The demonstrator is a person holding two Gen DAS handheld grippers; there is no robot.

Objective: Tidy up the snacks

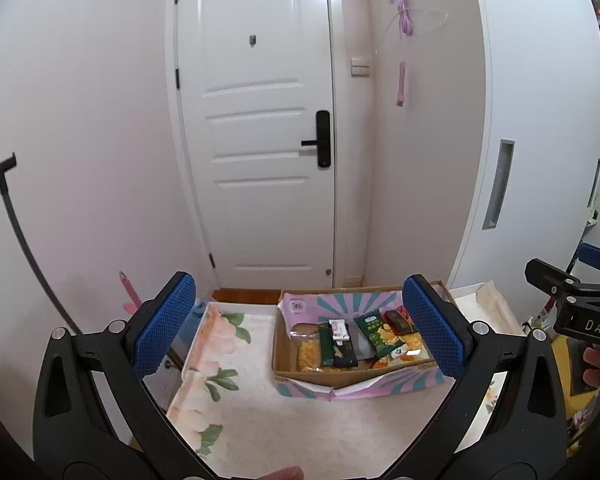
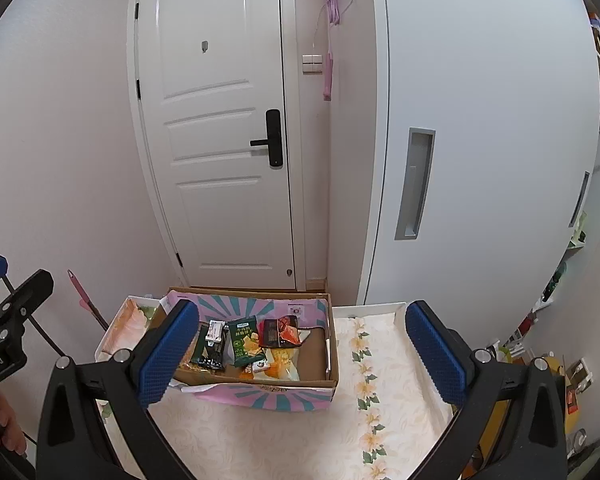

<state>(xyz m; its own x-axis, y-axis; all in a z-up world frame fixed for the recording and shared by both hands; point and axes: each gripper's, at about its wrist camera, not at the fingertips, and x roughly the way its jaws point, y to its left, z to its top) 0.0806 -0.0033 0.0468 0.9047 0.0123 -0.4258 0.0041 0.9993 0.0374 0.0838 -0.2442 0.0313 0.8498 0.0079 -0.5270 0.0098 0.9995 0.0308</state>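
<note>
A cardboard box (image 1: 364, 388) with pink and teal printed sides stands on a small table with a floral cloth (image 1: 260, 412); it also shows in the right wrist view (image 2: 276, 394). It holds several snack packets: a green packet (image 1: 376, 330) (image 2: 245, 338), a dark packet (image 2: 211, 350), a red-and-black packet (image 2: 280, 332) and yellow snacks (image 1: 310, 354). My left gripper (image 1: 300, 328) is open and empty, held back above the table in front of the box. My right gripper (image 2: 300, 354) is open and empty, also held back from the box.
A white door (image 1: 260, 140) and white walls stand behind the table. A white cabinet (image 2: 480, 160) is at the right. A pink-handled tool (image 2: 84, 296) and a black hose (image 1: 24, 240) lean at the left. Cluttered shelves (image 2: 556, 320) are at the far right.
</note>
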